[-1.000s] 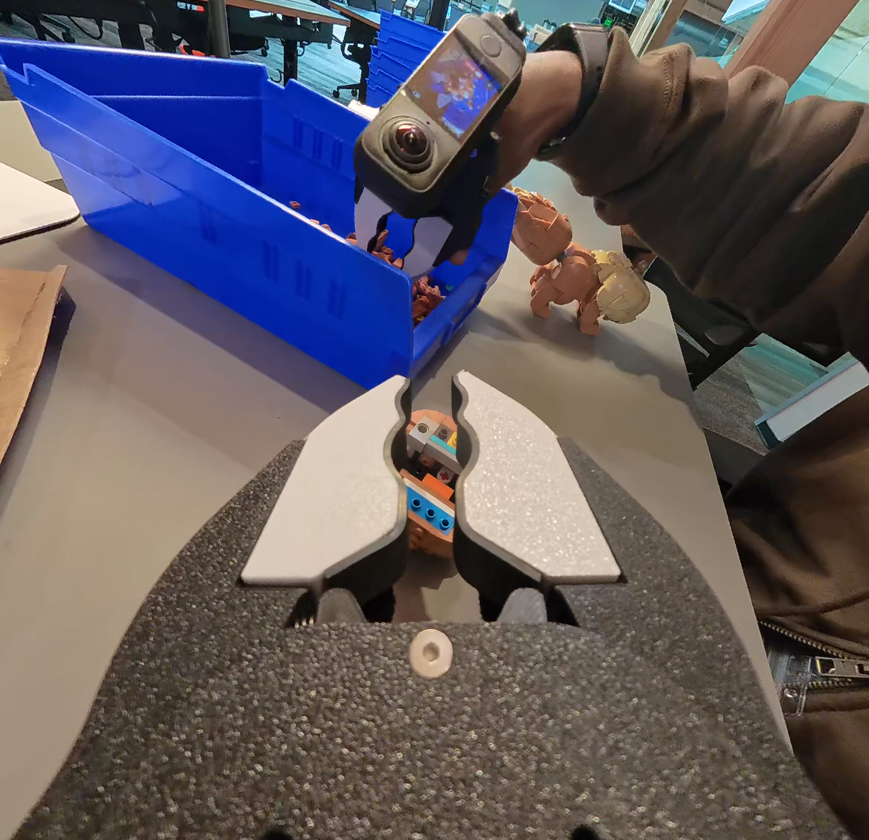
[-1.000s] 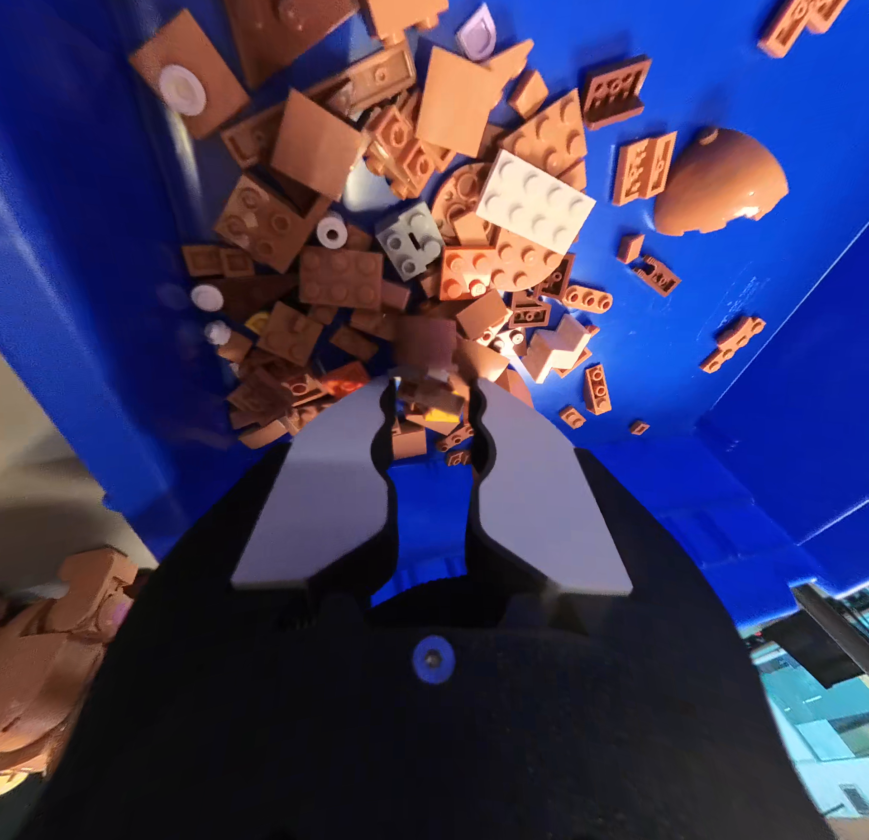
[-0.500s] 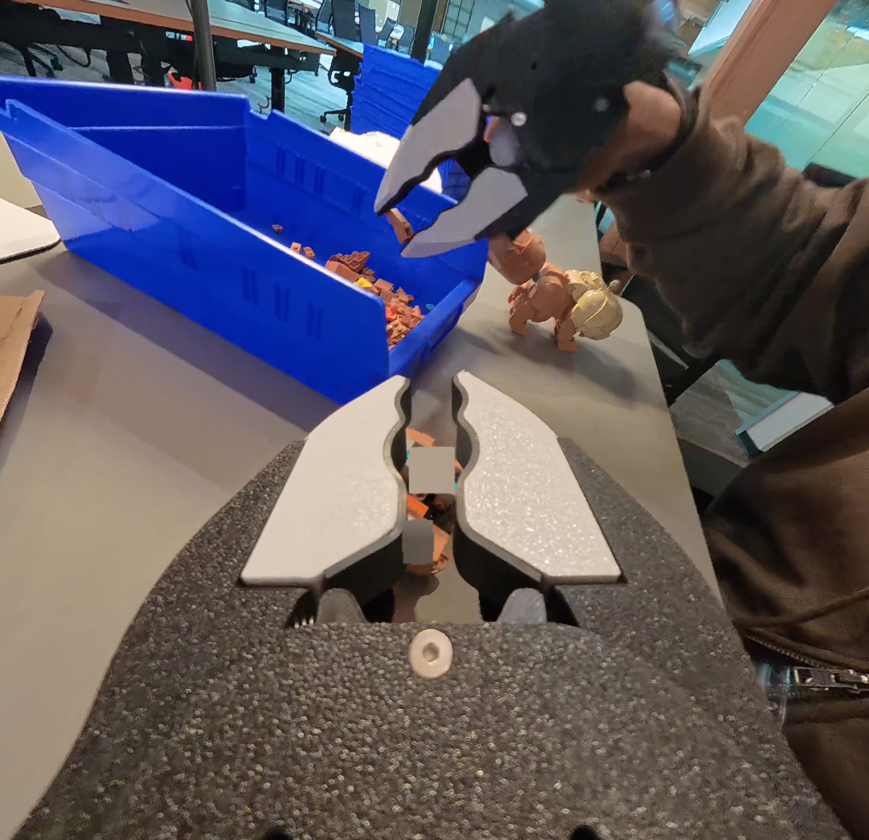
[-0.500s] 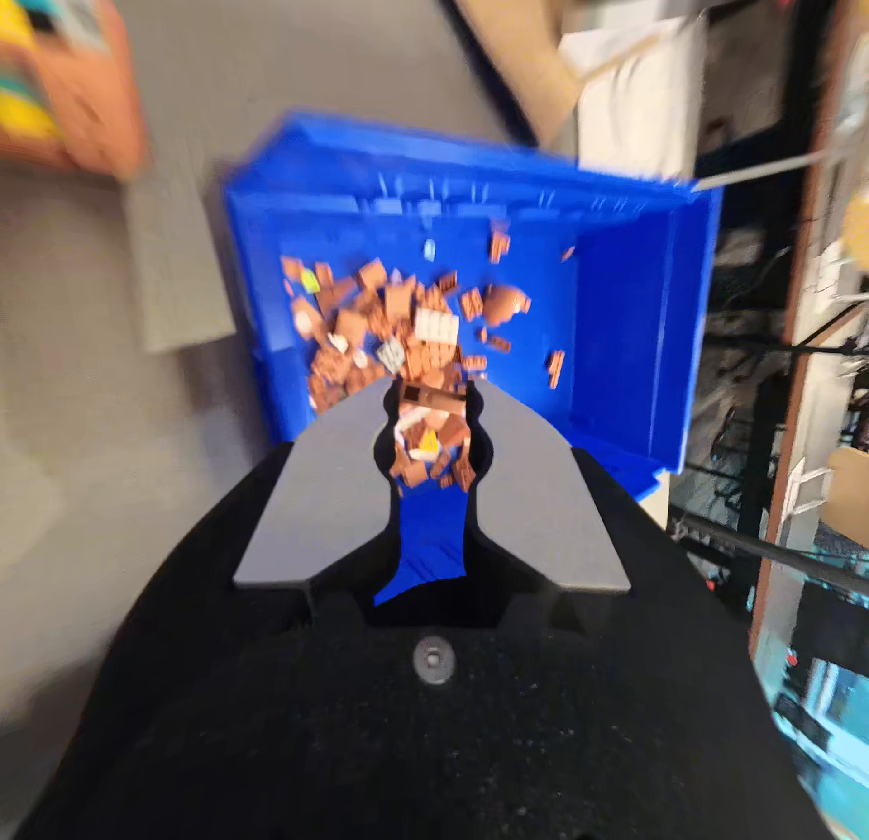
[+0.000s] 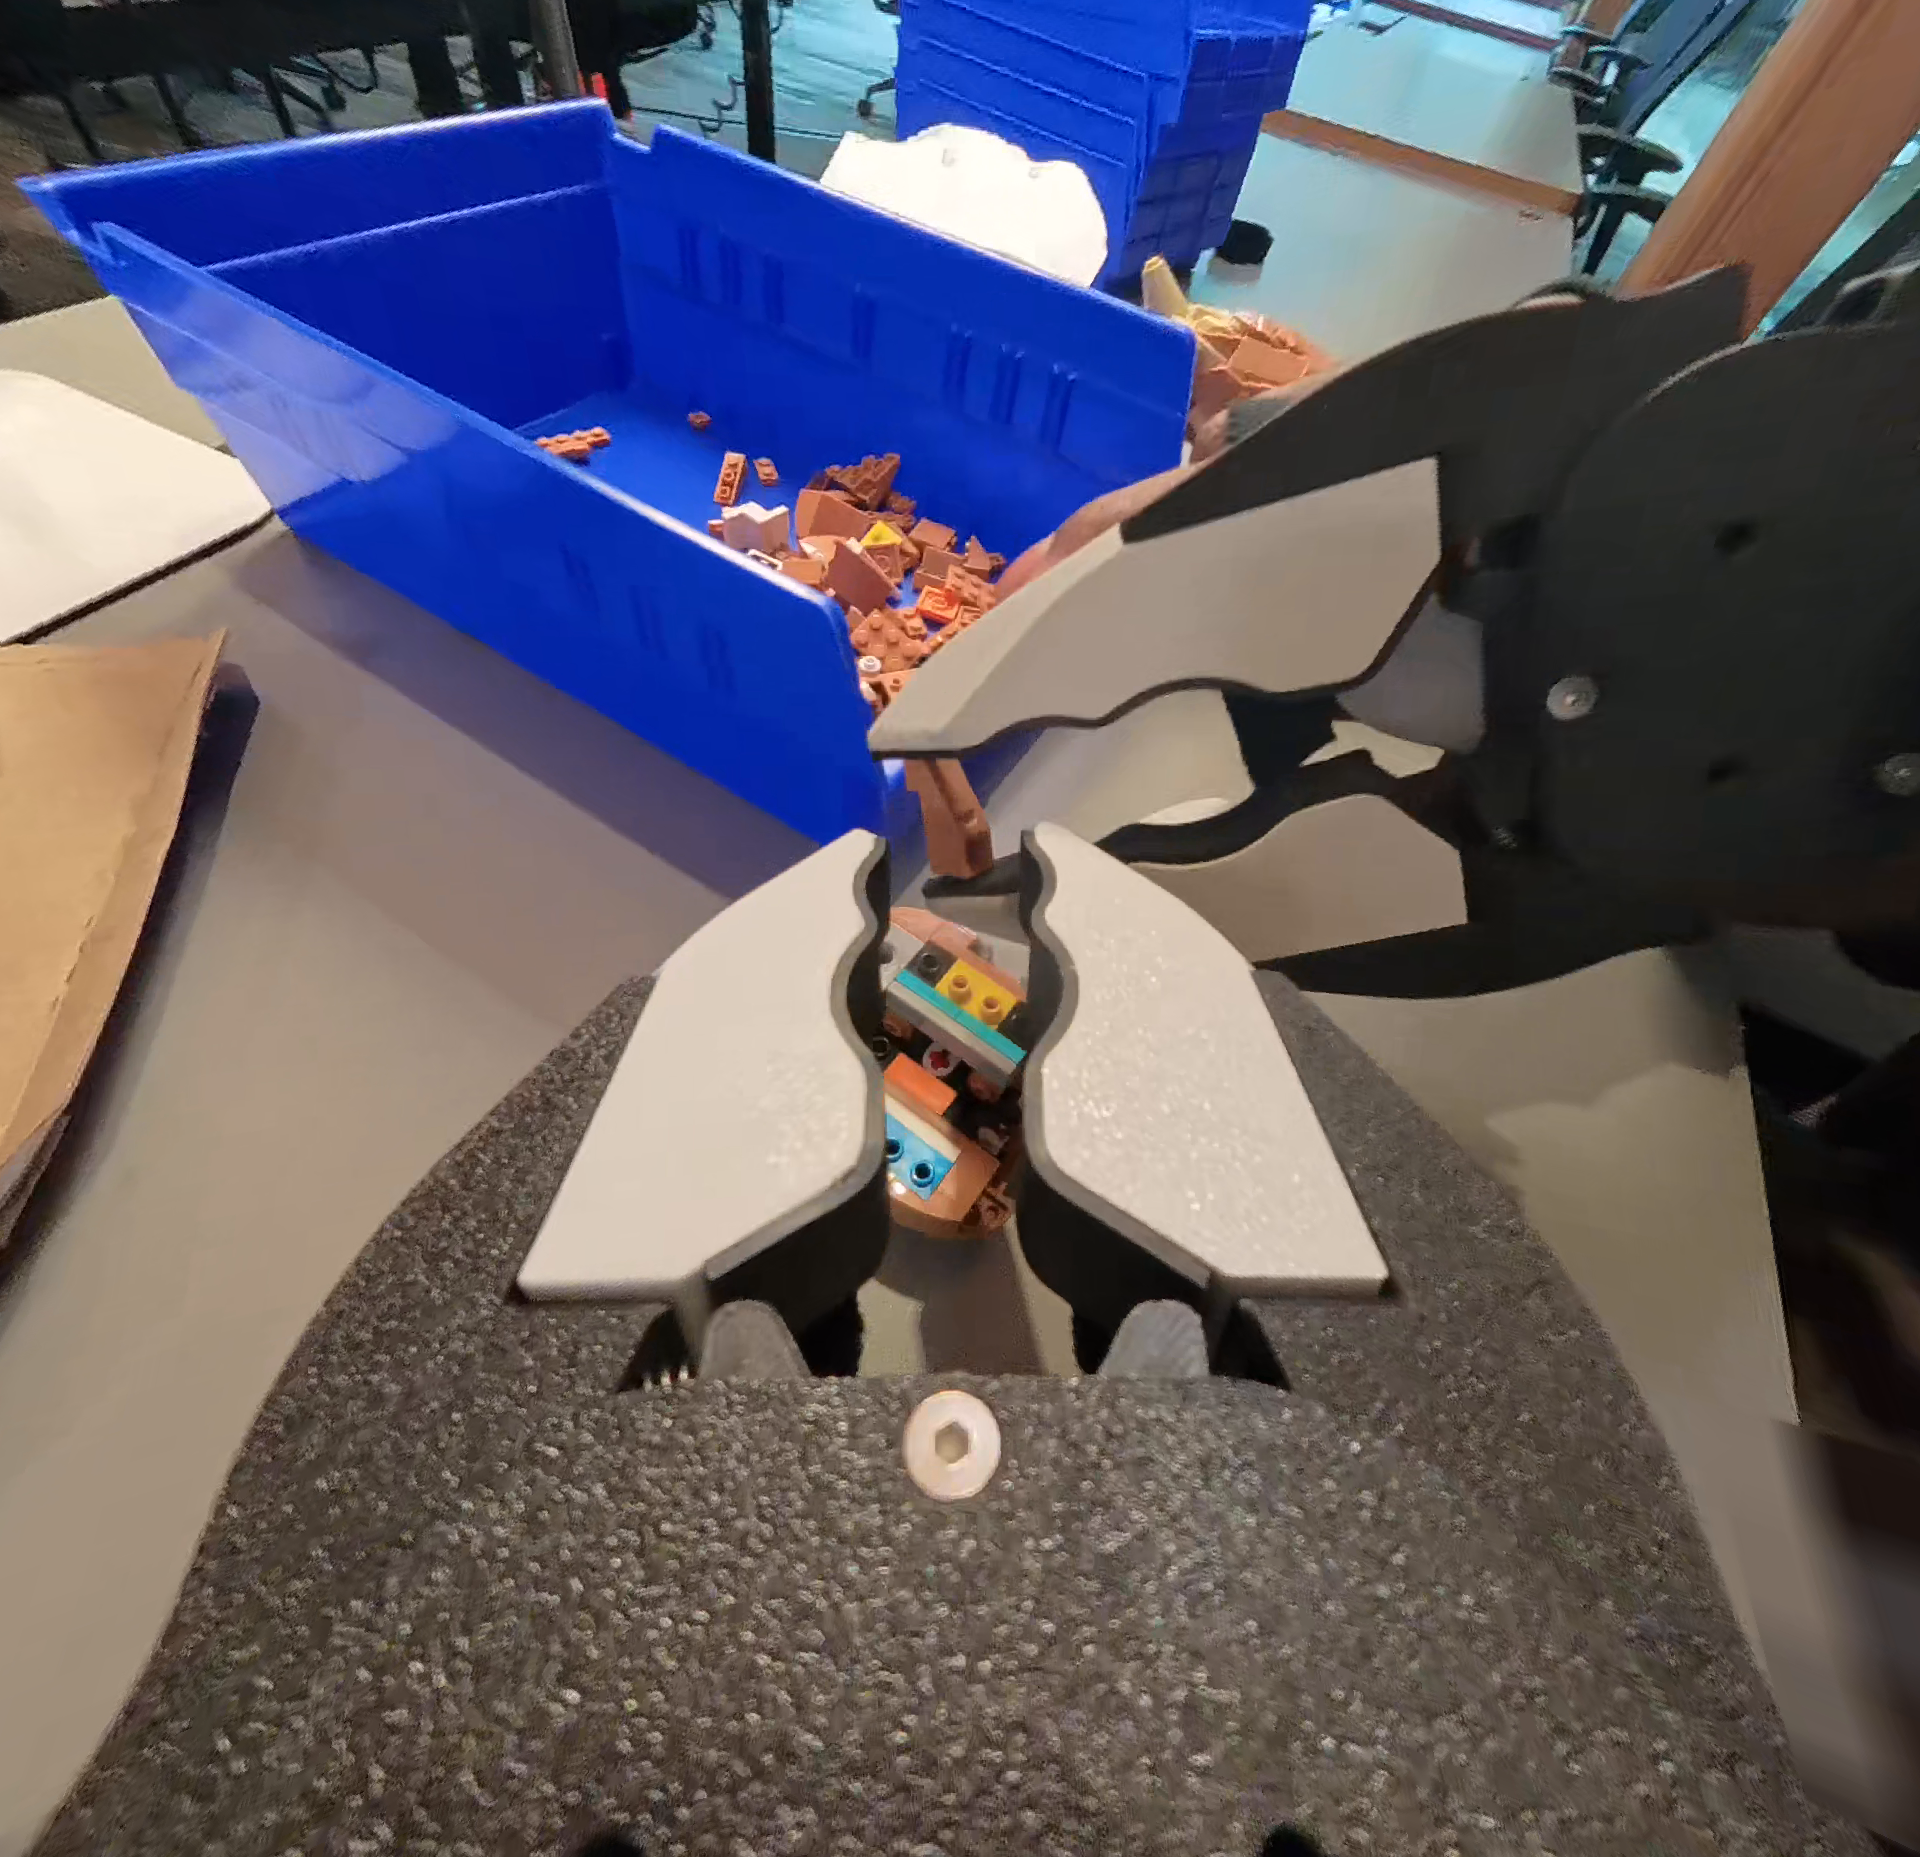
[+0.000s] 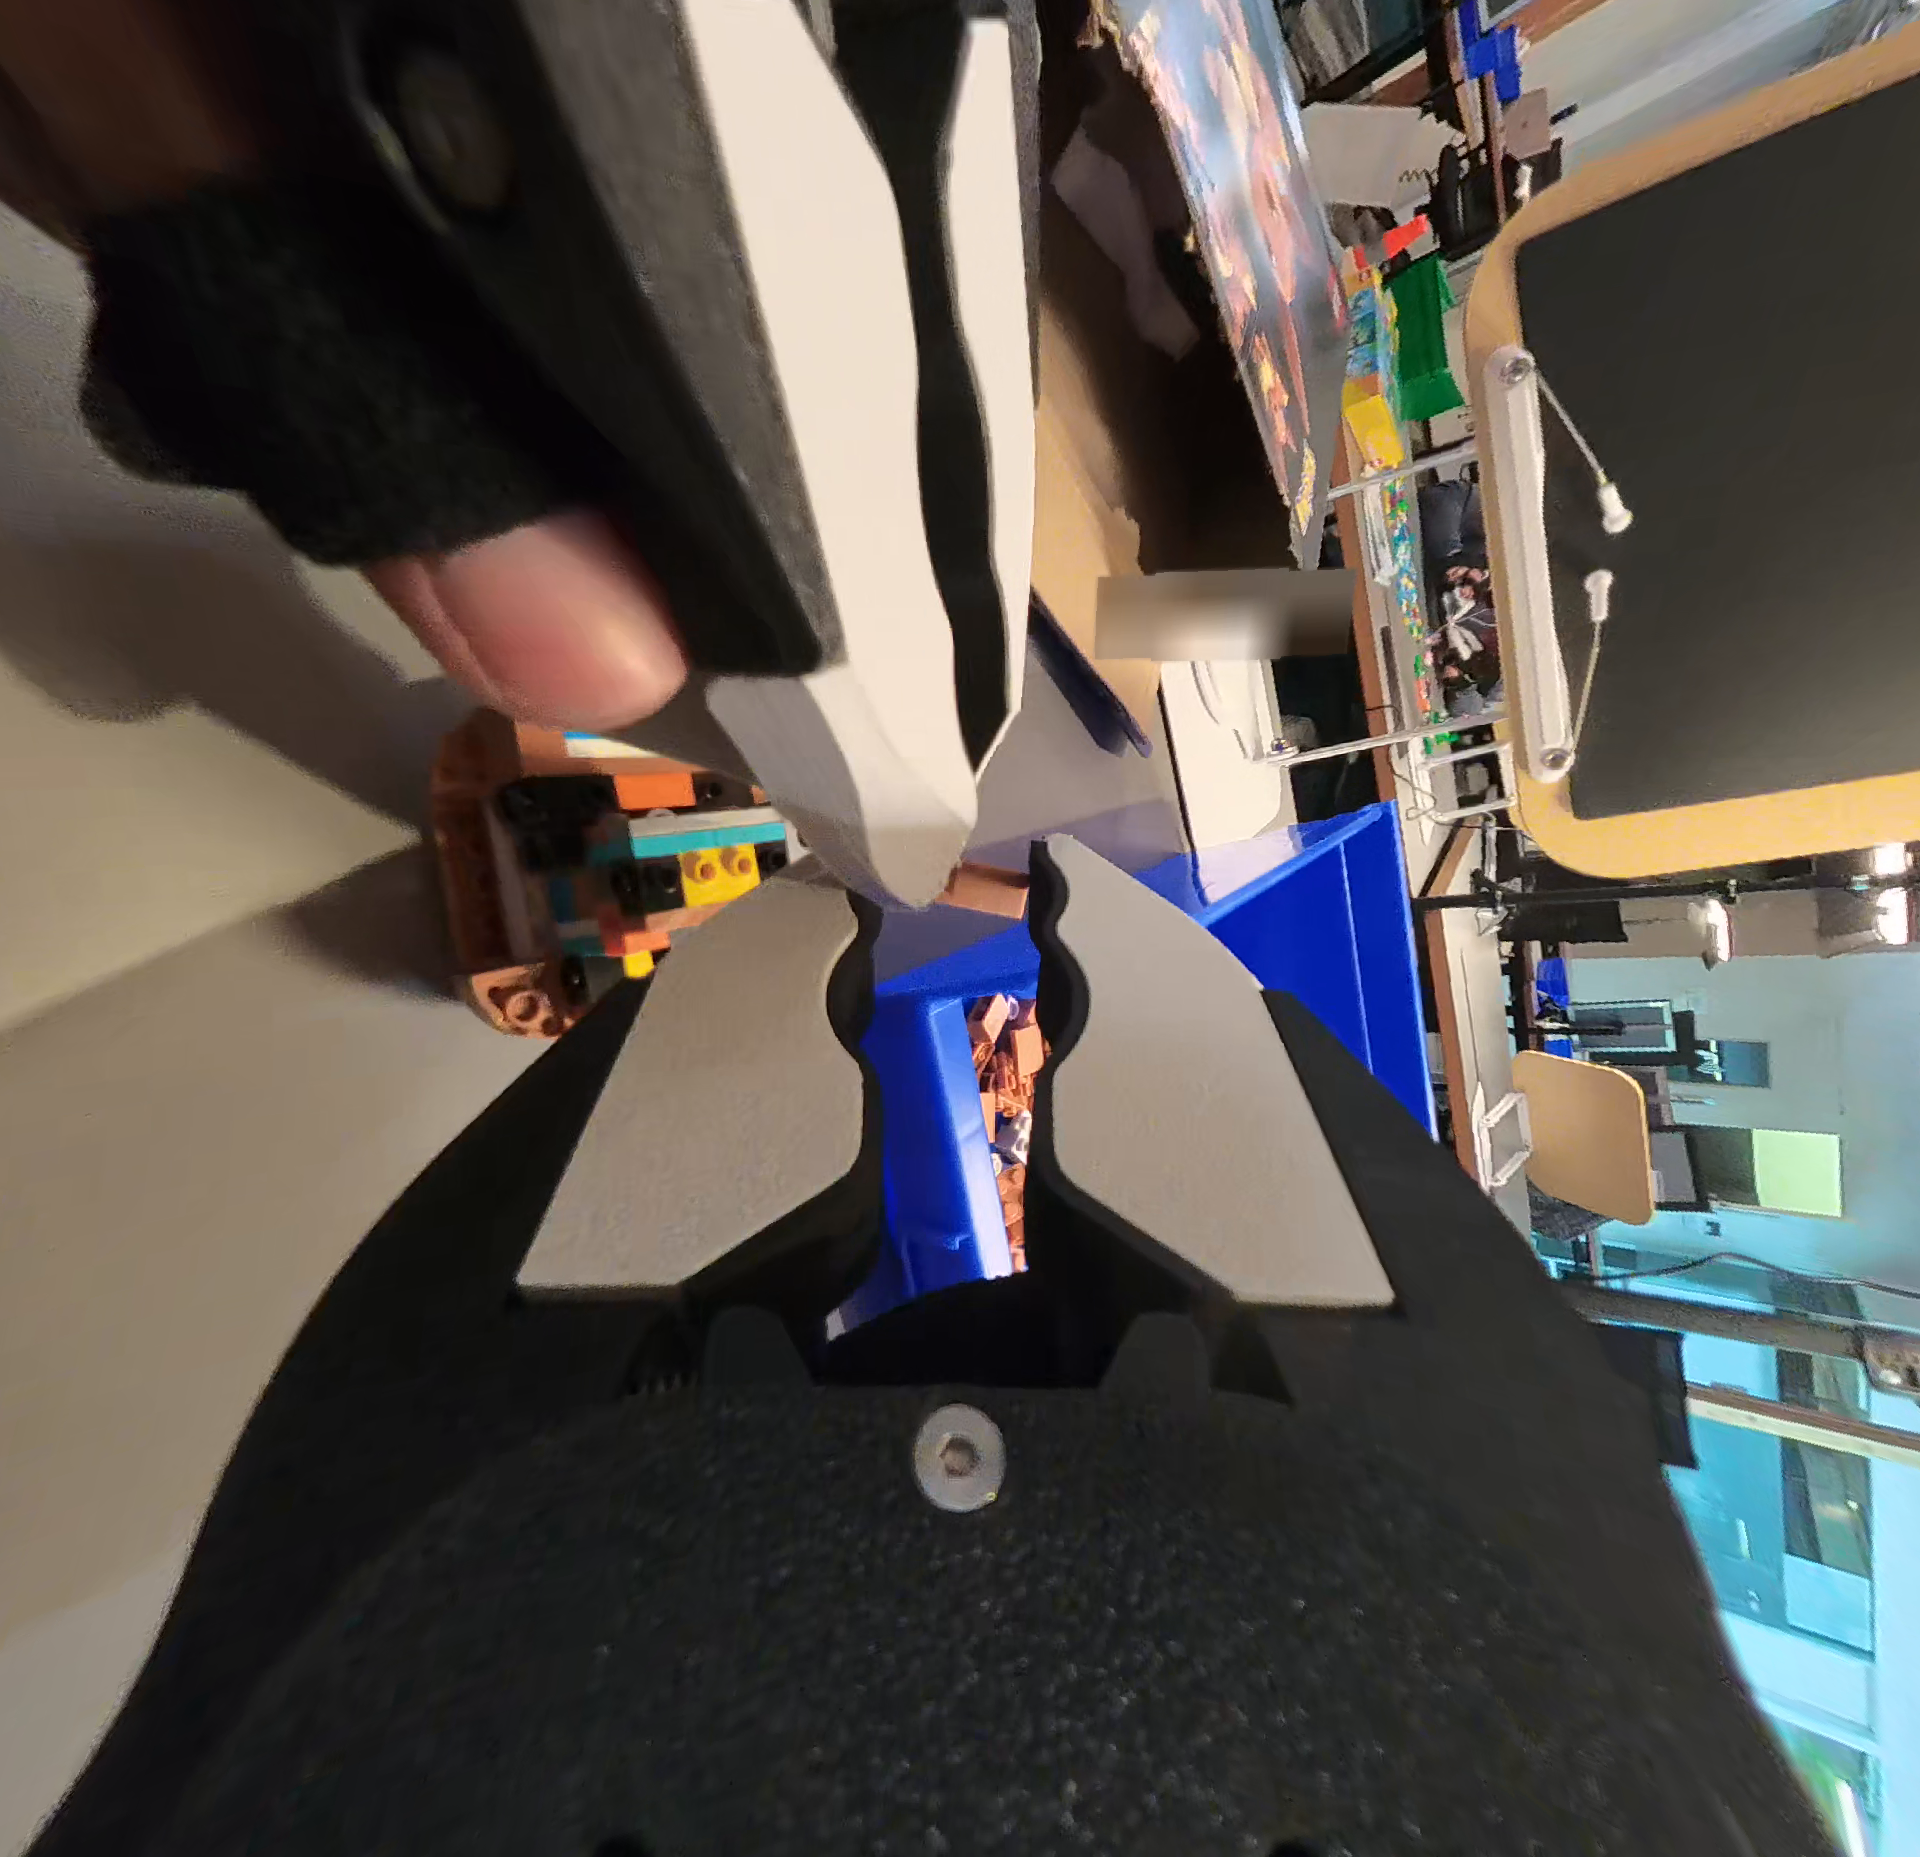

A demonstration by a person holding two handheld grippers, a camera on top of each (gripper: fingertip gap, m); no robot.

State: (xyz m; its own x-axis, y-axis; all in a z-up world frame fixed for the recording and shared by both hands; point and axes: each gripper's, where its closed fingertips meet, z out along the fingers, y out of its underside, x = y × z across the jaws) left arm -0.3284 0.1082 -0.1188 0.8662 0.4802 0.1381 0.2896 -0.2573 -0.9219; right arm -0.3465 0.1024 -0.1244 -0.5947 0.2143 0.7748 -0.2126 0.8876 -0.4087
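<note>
Left gripper point(image 5: 954, 857) is clamped on a partly built brown toy-brick model with yellow, teal and orange blocks point(image 5: 951, 1038), held just above the grey tabletop point(image 5: 343, 976); right gripper point(image 5: 920, 810) pinches a small brown brick piece point(image 5: 954, 820) directly over the model's top, tips nearly touching the left fingertips point(image 5: 868, 862). Piece isn't seated yet (judging by the gap), and the blue plastic bin point(image 5: 644, 602) behind holds plenty of loose brown bricks point(image 5: 873, 560). Model's underside and the exact mating studs are hidden by the fingers.
</note>
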